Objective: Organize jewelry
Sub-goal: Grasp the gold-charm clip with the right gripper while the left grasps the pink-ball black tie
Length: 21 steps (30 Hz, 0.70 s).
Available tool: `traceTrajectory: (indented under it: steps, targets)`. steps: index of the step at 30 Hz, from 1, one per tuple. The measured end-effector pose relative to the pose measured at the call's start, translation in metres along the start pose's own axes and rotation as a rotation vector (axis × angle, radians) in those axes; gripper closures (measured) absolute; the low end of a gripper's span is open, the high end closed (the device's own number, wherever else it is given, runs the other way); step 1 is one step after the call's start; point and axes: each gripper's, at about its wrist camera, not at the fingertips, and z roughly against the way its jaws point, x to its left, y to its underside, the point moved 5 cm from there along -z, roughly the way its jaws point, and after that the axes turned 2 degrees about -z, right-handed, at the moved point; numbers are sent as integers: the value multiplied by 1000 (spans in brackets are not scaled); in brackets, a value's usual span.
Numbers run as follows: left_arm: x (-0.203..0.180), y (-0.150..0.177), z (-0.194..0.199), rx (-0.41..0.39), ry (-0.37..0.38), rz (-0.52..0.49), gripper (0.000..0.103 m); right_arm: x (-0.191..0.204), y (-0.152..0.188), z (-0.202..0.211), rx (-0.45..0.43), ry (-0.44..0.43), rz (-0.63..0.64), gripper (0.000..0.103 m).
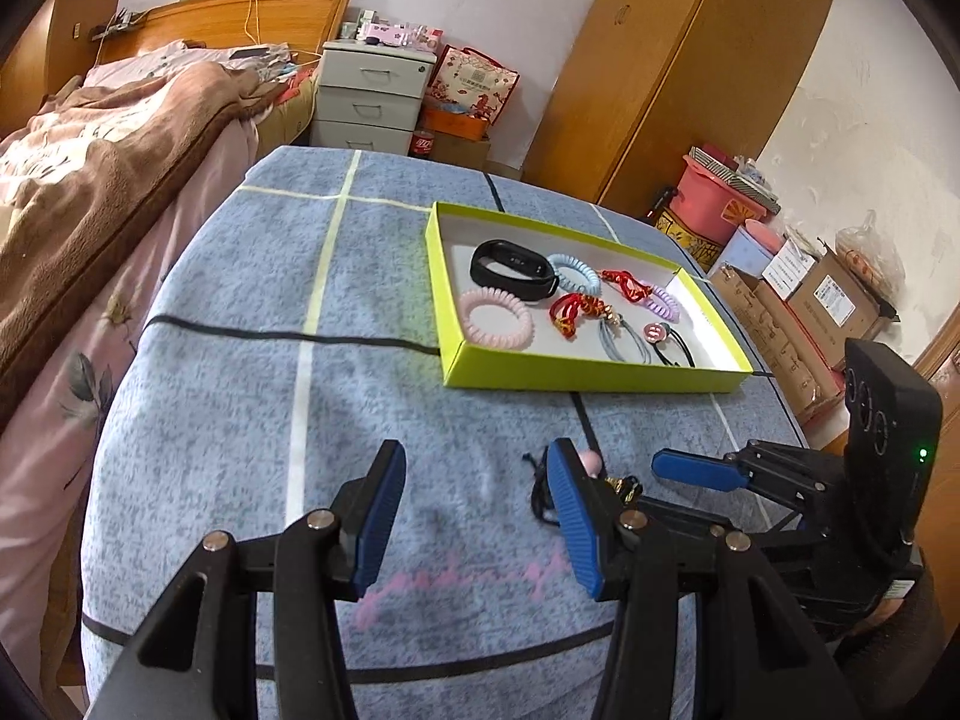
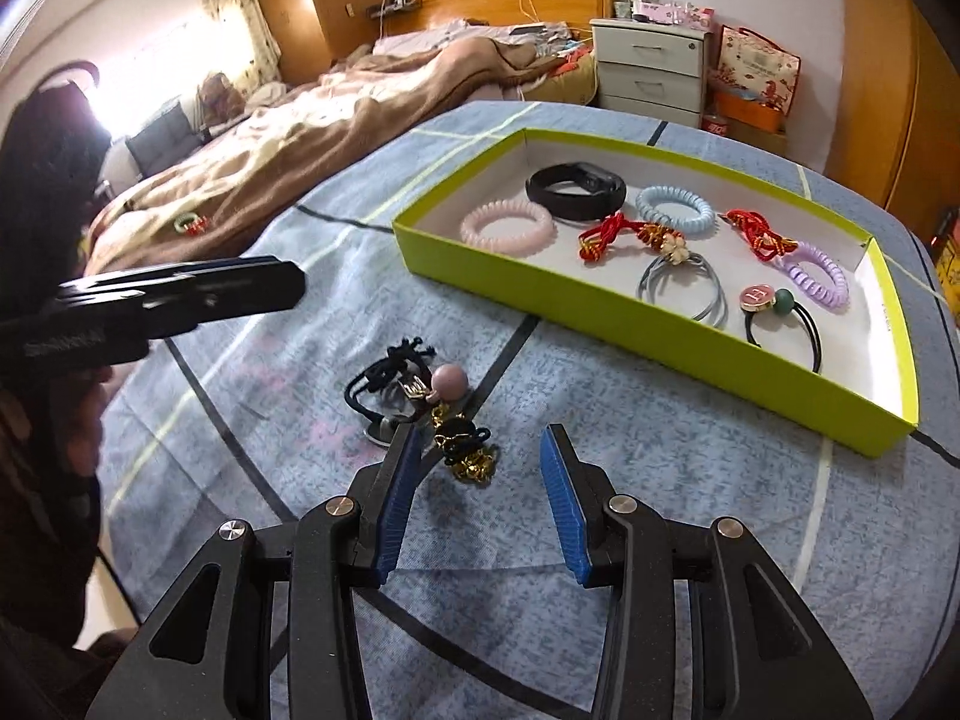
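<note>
Both tongs wide open and empty, left gripper (image 1: 474, 516) and right gripper (image 2: 477, 501) over loose hair ties (image 2: 420, 402) on the blue cloth (image 2: 660, 480), near the green tray (image 2: 600, 300).

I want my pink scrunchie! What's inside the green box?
Inside the green box: a pink spiral hair tie, a black wristband, plus blue, purple, red and grey ties. Its near wall hides a strip of floor.

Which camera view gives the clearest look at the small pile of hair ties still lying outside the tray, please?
The right wrist view: the pile of hair ties lies on the blue cloth almost unobstructed, just ahead of the open right gripper. In the left wrist view, a finger of the left gripper hides most of it; only a pink bead and black cord show.
</note>
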Motion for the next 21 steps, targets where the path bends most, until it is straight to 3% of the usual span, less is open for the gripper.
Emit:
traceTrajectory:
  steps: [11,15,21]
  targets:
    - [5,12,6,12,5,5,52,11,4,-9,10,72,50,61]
    - [3,16,5,18,6,8,52,9,5,-7,-4,83,42,82]
    - [-12,16,-5,36,12,-22,52,-2,7,3,-35,90,-10,86]
